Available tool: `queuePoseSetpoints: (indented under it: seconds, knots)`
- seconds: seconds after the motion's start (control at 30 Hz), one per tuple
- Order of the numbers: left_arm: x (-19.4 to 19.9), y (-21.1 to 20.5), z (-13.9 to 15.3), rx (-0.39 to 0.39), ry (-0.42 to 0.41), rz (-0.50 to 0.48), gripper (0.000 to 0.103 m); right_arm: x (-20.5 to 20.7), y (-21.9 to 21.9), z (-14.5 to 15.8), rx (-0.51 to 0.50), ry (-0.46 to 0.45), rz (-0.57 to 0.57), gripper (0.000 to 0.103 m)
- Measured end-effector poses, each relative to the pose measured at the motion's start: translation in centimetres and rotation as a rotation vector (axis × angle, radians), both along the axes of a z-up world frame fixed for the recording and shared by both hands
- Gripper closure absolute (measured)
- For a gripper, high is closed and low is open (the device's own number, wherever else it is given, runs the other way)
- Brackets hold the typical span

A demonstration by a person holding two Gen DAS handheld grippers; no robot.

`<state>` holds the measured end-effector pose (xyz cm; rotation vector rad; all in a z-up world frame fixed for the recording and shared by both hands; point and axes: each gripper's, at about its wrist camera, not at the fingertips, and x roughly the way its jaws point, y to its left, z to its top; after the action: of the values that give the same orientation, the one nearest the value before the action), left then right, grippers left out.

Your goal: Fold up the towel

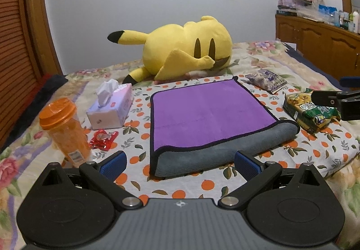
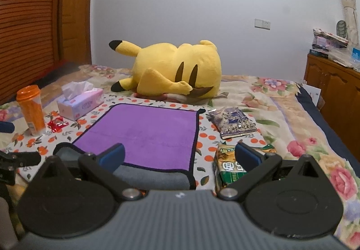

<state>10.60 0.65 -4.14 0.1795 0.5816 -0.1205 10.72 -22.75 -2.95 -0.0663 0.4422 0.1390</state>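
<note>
A purple towel (image 1: 209,112) with a grey underside and black trim lies folded over on an orange-print cloth (image 1: 319,146) on the bed; its rounded grey fold faces me. It also shows in the right wrist view (image 2: 144,135). My left gripper (image 1: 180,164) is open and empty, hovering just before the grey fold. My right gripper (image 2: 178,156) is open and empty above the towel's near right corner. The right gripper's fingers (image 1: 326,98) show at the right edge of the left wrist view.
A yellow plush toy (image 1: 186,47) lies behind the towel. A tissue box (image 1: 112,108), orange bottle (image 1: 65,128) and red wrapper (image 1: 103,138) sit left. A green snack bag (image 1: 310,115) and purple packet (image 1: 267,80) sit right. A wooden cabinet (image 1: 319,43) stands far right.
</note>
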Motion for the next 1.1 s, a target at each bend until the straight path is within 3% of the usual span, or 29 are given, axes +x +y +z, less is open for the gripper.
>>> queuePoseSetpoints:
  seconds: [0.47, 0.77, 1.1]
  knots:
    - [4.2, 1.6, -1.5, -0.039, 0.058, -0.004, 0.005, 3.1, 0.6, -1.7, -0.018, 0.092, 0.047, 0.000]
    - [6.7, 2.9, -2.7, -0.039, 0.083, 0.002, 0.019, 5.1, 0.5, -2.9, -0.012, 0.152, 0.057, 0.000]
    - [8.8, 3.7, -4.0, -0.055, 0.132, -0.016, 0.044, 6.8, 0.6, -4.2, -0.027, 0.216, 0.082, 0.000]
